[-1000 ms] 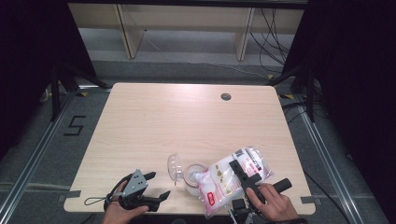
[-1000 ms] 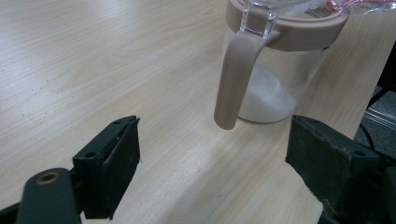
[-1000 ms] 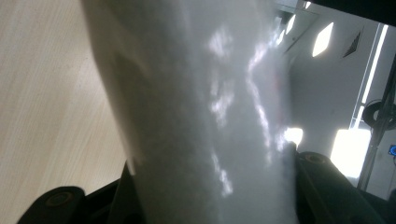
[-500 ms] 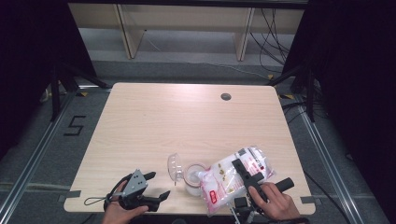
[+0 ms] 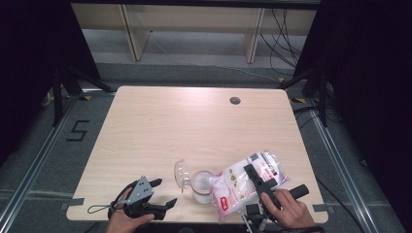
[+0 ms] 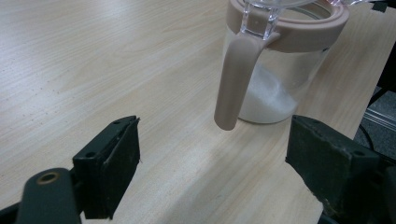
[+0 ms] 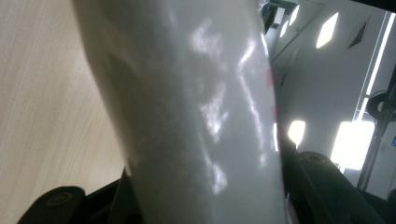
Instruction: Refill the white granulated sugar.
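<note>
The right claw is clamped on a soft plastic bag of white granules, tipped with one corner over the open mouth of a small clear jar that stands near the front edge of the worktop. The bag looks floppy and slick (its glossy film crowds the right gripper view), so the load will likely slump and shift as it empties; a hold across the middle, as now, seems sound, though a pinch nearer the pouring corner would steer the stream better. The jar, with its pink rim and hinged clear lid swung open, is rigid, probably light and easy to tip. The left claw rests on the worktop beside it, jaws apart and empty; the pink latch arm or the jar wall offers a steadying hold.
</note>
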The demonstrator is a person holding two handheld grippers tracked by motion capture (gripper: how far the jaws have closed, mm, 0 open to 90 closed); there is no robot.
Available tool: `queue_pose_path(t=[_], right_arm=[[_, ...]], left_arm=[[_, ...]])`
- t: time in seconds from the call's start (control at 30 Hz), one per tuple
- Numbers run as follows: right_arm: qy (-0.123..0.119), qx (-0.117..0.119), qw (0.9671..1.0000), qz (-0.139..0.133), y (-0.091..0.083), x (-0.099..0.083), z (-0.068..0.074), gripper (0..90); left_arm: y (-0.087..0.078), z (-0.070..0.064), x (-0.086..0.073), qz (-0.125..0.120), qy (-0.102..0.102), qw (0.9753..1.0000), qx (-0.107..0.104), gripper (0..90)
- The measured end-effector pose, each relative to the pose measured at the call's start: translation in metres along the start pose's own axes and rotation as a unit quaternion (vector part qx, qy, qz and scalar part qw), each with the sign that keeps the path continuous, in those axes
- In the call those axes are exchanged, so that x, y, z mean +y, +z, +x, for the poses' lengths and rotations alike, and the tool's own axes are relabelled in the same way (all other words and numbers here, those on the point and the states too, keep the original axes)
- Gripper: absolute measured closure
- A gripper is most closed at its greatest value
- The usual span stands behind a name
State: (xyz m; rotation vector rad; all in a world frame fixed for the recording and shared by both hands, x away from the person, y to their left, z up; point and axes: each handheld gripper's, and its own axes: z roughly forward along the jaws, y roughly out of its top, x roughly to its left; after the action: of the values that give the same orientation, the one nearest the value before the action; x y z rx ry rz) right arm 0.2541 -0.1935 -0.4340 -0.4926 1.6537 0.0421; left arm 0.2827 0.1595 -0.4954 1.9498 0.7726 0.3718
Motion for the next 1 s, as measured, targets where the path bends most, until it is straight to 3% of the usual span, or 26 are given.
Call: queue_pose_path(t=[0.1,0.17,0.77,0.8,1.0], right_arm=[[0.004,0.000,1.0000,-0.001,-0.0001,-0.0001,0.0007,60.0],[0.006,0.000,1.0000,0.000,-0.0002,-0.0003,0.0009,60.1],[0.001,-0.003,1.0000,-0.009,0.0011,-0.0018,-0.0010,60.5],[0.008,0.006,1.0000,0.001,-0.0003,-0.0021,-0.0001,60.5],[0.006,0.006,1.0000,0.001,-0.0010,-0.0028,-0.0002,60.9]], left_arm=[[0.0003,-0.0018,0.0000,-0.006,-0.008,0.9999,0.000,17.0],[-0.0003,-0.0006,0.0001,-0.002,-0.001,1.0000,0.001,17.0],[0.0000,-0.0007,0.0002,-0.002,-0.003,1.0000,0.000,17.0],[0.0001,-0.0006,0.0002,0.000,-0.004,1.0000,-0.002,17.0],[-0.0015,-0.0001,0.0008,-0.001,-0.002,1.0000,0.006,17.0]])
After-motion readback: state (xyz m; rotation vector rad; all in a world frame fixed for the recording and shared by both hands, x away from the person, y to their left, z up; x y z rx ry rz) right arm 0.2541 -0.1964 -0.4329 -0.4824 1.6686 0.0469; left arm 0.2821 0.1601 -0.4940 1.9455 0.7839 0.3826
